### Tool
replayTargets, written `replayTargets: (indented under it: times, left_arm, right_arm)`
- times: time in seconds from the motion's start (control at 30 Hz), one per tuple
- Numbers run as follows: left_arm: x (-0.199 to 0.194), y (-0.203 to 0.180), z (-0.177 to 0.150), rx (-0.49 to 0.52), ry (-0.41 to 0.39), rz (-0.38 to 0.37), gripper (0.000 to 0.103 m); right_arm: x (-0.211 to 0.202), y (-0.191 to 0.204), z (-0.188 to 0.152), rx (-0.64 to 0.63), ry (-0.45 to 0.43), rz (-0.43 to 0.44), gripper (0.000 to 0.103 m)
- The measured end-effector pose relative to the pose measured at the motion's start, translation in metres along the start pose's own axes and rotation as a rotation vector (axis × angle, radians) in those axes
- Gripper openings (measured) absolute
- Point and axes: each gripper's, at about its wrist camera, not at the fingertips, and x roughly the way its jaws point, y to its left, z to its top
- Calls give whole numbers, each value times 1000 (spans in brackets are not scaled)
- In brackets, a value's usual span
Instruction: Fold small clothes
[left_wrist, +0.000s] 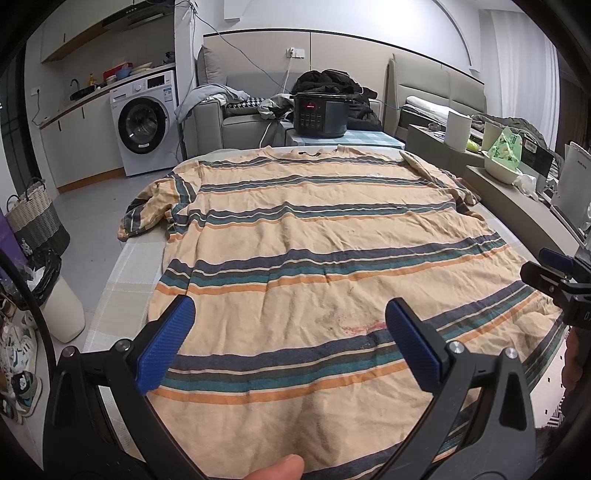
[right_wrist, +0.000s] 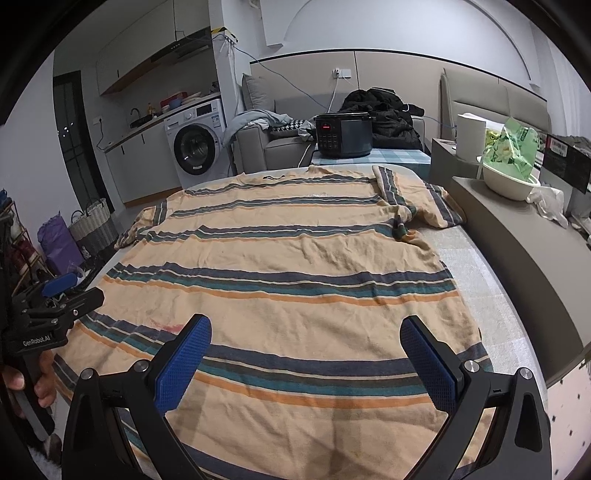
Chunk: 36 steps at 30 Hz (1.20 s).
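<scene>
A peach T-shirt with navy, teal and orange stripes (left_wrist: 314, 236) (right_wrist: 288, 258) lies spread flat on the table, collar at the far end, hem toward me. Its left sleeve (left_wrist: 147, 210) droops over the table's left edge; the right sleeve (right_wrist: 417, 199) is bunched at the far right. My left gripper (left_wrist: 290, 332) hovers open over the hem's left part, blue pads wide apart, nothing between them. My right gripper (right_wrist: 306, 347) hangs open over the hem's right part, also holding nothing. Each gripper also shows at the edge of the other's view, the right gripper (left_wrist: 554, 280) and the left gripper (right_wrist: 55, 299).
A black electric cooker (left_wrist: 321, 114) stands beyond the collar. A low grey ledge (right_wrist: 517, 236) with a white bowl (right_wrist: 509, 181) runs along the right. Woven baskets (left_wrist: 35, 218) and a bin (left_wrist: 59, 299) sit on the floor at the left. The bare table cover (right_wrist: 480, 280) shows at the right.
</scene>
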Motion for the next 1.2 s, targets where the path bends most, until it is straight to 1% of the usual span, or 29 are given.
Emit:
replayTargets:
  times: [0.27,0.43,0.87,1.07,1.2]
  left_arm:
    - [1,0,0,0,0,1,102]
    - [0,-1,0,3,-1,4,102]
    - [0,-2,-2,7,-6,5,102]
    - [2,1,-1,-6,0,-22,102]
    - [-1,1,4,3,-7,-6,102]
  right_arm:
    - [1,-1,1,15,5,5,103]
    - [2,-3,1,39,16,33,103]
    - [6,-6,0,44,23,36,103]
    - [7,-7,1,44,23,43,103]
    - [9,-8,3,58,24,55,103]
